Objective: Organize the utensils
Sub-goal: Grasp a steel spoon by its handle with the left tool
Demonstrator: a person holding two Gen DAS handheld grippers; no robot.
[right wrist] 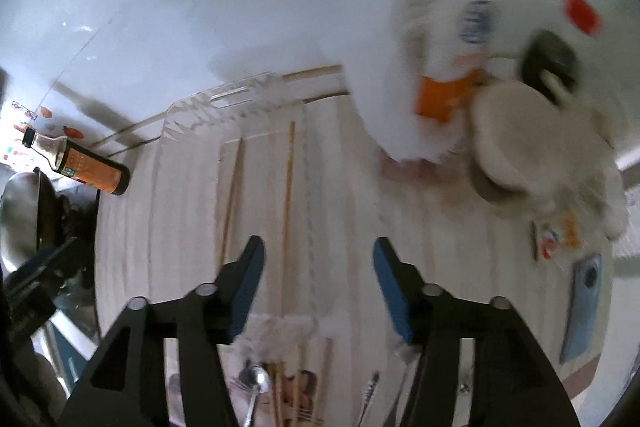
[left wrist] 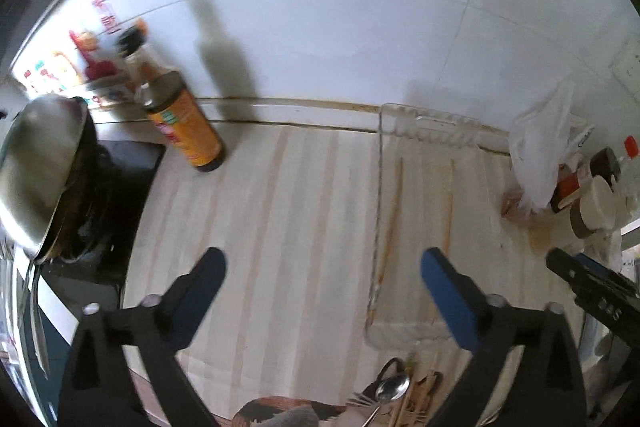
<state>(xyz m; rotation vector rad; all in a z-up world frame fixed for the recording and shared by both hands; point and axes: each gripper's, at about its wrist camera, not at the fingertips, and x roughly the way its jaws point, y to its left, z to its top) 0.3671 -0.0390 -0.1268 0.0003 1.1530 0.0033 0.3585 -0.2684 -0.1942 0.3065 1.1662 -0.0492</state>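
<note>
**Both grippers empty above a counter, two chopsticks already in the clear tray**

Left wrist view. Nearest the camera, at six o'clock, the left gripper [left wrist: 322, 267] had its two blue-padded fingers spread wide apart with nothing between them. It hung above the pale striped countertop [left wrist: 280, 211], probably free to go for another piece. Just under the right finger, at about five o'clock, a loose pile of utensils [left wrist: 400, 399] lay at the counter's near edge: a metal spoon [left wrist: 394, 387], what looked like fork tines and some wooden sticks. These appeared to be the pieces not yet sorted. Beyond them, towards two o'clock, a clear plastic tray [left wrist: 380, 163] stood on the counter with two chopsticks [left wrist: 394, 203] lying lengthwise inside, apart from each other, laid along the tray's long side as if to keep like with like. At ten o'clock a dark sauce bottle [left wrist: 182, 123] stood upright near the white tiled wall [left wrist: 340, 27], beside a steel pan [left wrist: 36, 171] on the stove at nine o'clock. Jars and a plastic bag [left wrist: 540, 151] crowded three o'clock.

Right wrist view. At six o'clock the right gripper [right wrist: 320, 263] was likewise wide open and held nothing. The utensil pile, with the spoon [right wrist: 258, 379], lay directly beneath its fingers, near enough to suggest the next pick. The tray [right wrist: 172, 123] stretched away towards eleven o'clock, chopsticks [right wrist: 288, 187] inside. The picture was blurred at two o'clock, where the jars stood.
</note>
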